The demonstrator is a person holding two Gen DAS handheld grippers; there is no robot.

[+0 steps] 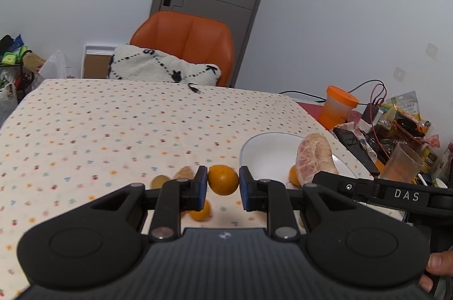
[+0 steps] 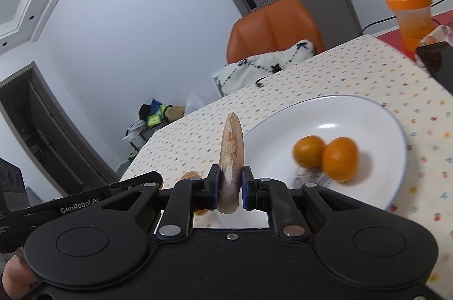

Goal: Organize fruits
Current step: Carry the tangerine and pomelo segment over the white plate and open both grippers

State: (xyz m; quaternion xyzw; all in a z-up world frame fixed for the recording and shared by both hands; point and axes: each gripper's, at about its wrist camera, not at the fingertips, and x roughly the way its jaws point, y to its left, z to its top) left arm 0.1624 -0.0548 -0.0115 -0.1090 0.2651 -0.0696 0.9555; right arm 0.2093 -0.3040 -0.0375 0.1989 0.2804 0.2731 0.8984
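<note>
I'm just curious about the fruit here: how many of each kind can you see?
Round orange citrus fruits: 4
Peeled pinkish pomelo segments: 2
Brownish-green oval fruit: 1
Total: 7

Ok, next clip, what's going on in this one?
A person is sorting fruit onto a white plate with two handheld grippers. The left gripper is shut on an orange above the dotted tablecloth, left of the plate. The right gripper clamps a peeled pomelo segment at the plate's edge. Two small oranges already sit in the plate; others remain on the cloth.
</note>
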